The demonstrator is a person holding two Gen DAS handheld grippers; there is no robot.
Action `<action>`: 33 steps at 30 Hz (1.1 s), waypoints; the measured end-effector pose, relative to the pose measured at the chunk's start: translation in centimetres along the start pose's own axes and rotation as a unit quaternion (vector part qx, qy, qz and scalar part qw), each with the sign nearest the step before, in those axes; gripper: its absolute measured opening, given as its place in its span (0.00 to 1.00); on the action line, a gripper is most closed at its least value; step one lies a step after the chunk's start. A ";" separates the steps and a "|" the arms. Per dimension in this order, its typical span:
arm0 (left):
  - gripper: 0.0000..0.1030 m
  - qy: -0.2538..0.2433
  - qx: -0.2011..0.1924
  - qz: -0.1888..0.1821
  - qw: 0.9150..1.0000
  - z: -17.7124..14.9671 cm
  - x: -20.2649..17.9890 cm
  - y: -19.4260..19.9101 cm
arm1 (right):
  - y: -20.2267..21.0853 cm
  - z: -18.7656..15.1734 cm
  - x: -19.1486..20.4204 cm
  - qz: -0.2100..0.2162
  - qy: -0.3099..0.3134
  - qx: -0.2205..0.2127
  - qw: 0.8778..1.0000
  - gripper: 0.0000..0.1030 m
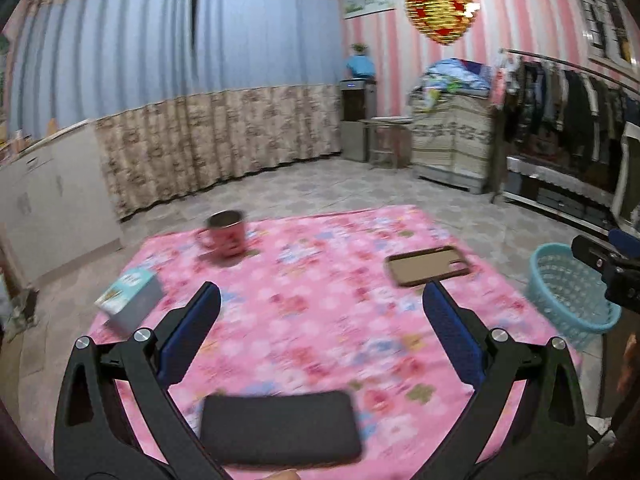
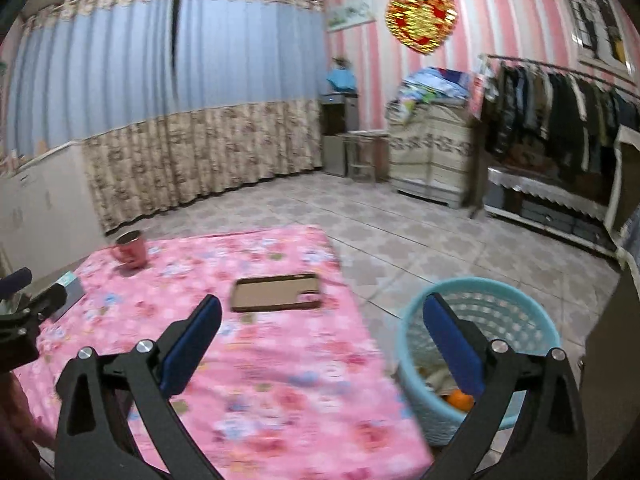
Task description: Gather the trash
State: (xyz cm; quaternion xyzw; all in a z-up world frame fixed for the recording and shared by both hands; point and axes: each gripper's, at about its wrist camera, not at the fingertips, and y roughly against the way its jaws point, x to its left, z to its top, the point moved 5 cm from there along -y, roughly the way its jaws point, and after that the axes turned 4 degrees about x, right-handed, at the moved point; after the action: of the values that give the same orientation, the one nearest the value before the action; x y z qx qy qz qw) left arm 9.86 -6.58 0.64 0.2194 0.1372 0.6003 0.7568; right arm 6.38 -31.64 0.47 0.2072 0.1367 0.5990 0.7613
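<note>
A light blue mesh basket (image 2: 480, 286) stands on the floor off the table's right side, with an orange (image 2: 459, 398) and pale scraps at its bottom. My right gripper (image 2: 323, 302) is open and holds nothing. Its left finger hangs over the pink floral tablecloth (image 2: 280, 380), its right finger over the basket's mouth. The left gripper (image 1: 320, 292) is open over the middle of the table, also with nothing in it. The basket (image 1: 560, 280) shows at the right in the left wrist view. No loose trash shows on the cloth.
On the cloth lie a red mug (image 1: 224, 236) at the far left, a brown phone case (image 1: 430, 266) at the far right, a teal and white box (image 1: 128, 300) on the left edge and a black pouch (image 1: 280, 428) near me. Tiled floor lies beyond.
</note>
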 end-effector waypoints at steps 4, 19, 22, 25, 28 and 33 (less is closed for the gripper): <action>0.95 0.015 0.004 0.042 0.999 -1.6 3.2 1.1 | 0.0 -1.6 3.9 0.017 0.012 0.005 1.000 0.96; 0.95 0.069 0.028 0.057 0.996 -5.9 5.9 -0.1 | 0.0 -4.5 8.4 0.035 0.034 0.003 0.999 0.96; 0.95 0.057 0.021 0.066 0.996 -5.9 5.6 -0.2 | -0.2 -5.0 8.5 0.037 0.030 0.006 0.999 0.96; 0.95 0.056 0.018 0.067 0.996 -5.9 5.6 -0.1 | -0.5 -5.3 8.7 0.040 0.021 0.010 0.999 0.96; 0.95 0.053 0.014 0.070 0.996 -5.8 5.6 0.0 | -0.5 -5.5 8.7 0.035 0.020 0.007 0.999 0.96; 0.95 0.056 0.009 0.071 0.996 -5.5 5.8 0.2 | -0.6 -5.8 8.9 0.034 0.026 0.003 0.999 0.96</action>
State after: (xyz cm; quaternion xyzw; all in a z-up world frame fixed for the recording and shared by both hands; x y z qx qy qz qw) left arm 8.52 -0.01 -3.72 0.2013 0.1690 0.6626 0.7013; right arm 6.46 -22.21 -4.51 0.1984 0.1508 0.6290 0.7364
